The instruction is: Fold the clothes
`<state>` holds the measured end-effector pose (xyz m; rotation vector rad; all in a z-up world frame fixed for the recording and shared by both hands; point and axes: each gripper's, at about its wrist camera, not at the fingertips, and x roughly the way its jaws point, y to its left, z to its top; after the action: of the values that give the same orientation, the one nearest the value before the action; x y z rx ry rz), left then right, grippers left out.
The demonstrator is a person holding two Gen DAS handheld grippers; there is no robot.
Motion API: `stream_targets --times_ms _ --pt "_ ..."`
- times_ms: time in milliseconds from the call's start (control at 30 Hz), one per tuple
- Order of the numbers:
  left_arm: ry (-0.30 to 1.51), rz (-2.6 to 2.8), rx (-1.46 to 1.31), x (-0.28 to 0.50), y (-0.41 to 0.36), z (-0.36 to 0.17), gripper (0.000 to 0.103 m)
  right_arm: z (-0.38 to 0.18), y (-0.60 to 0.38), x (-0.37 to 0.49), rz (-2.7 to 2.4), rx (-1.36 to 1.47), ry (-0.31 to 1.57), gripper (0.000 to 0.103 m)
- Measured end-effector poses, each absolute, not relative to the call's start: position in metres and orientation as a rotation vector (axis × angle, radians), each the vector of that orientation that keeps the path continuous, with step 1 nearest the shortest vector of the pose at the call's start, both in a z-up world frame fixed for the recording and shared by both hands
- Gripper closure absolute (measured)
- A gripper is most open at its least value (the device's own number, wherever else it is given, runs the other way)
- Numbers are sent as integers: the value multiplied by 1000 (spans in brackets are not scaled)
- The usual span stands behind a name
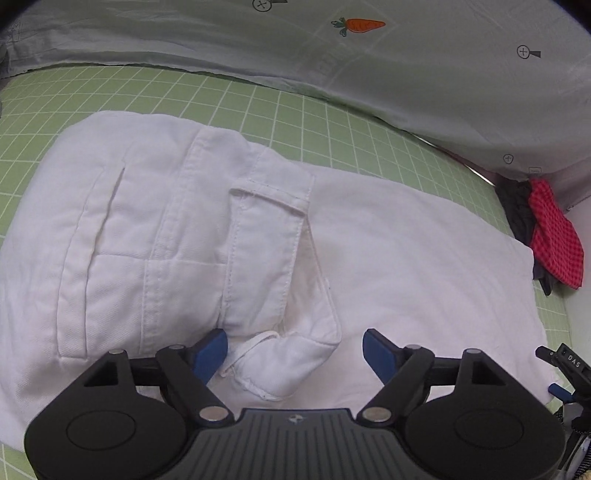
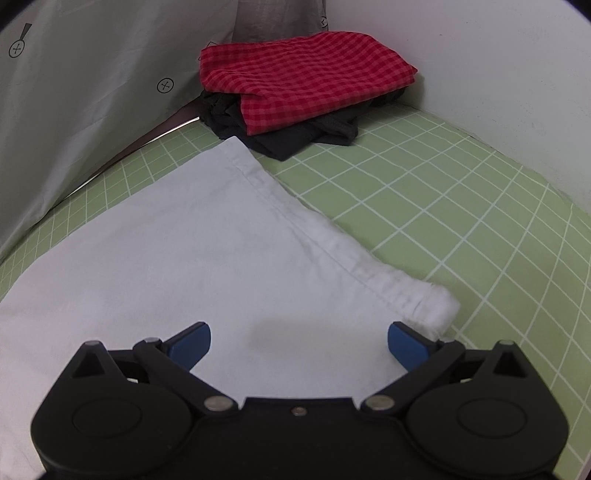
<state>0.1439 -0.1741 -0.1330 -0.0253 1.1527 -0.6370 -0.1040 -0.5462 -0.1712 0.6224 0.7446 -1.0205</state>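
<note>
White trousers point(image 1: 229, 236), folded, lie flat on the green gridded worktop point(image 1: 288, 110) and fill the centre of the left wrist view; the waistband, a belt loop and a slit pocket face upward. The left gripper point(image 1: 295, 349) hovers over the near edge of the garment at 6 o'clock, its blue fingers point(image 1: 210, 350) spread wide. A loose tab of white cloth lies between them, but neither pad presses on it.

In the right wrist view, the hemmed leg end of the trousers point(image 2: 207, 258) runs from 11 o'clock toward 4 o'clock. The right gripper point(image 2: 299, 341) is above this cloth, fingers point(image 2: 406, 345) likewise wide apart and holding nothing; the right-hand pad sits just beside the rolled hem corner.

Surroundings: a red checked garment point(image 2: 306, 77), folded, rests on a dark garment point(image 2: 280, 144) at 12 o'clock, just beyond the trouser hem corner. A pale sheet point(image 1: 443, 74) printed with a carrot point(image 1: 360, 25) and small circled marks hangs along the far edge of the worktop. A plain white wall point(image 2: 517, 74) closes the right side.
</note>
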Motion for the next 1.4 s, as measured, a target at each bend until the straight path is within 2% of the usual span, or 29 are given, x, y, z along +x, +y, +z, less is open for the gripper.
stream_targets --times_ms 233,300,467,767,1333,1400 --pt "1028 -666 -127 148 -162 -89 21 -161 -543 -111 -1038 584 722 0" --pt "984 -623 -106 151 -159 -78 15 -160 -545 -109 -1034 558 726 0" --pt "924 -463 -2 166 -144 -70 14 -158 -556 -103 -1035 501 756 0" --pt "1071 -207 -64 207 -104 -111 14 -171 -594 -92 -990 514 777 0" --pt "1152 -89 4 217 -123 -142 1 -192 -610 -69 -886 498 879 0" --pt "1156 -80 -7 217 -122 -142 1 -190 -609 -68 -877 497 892 6"
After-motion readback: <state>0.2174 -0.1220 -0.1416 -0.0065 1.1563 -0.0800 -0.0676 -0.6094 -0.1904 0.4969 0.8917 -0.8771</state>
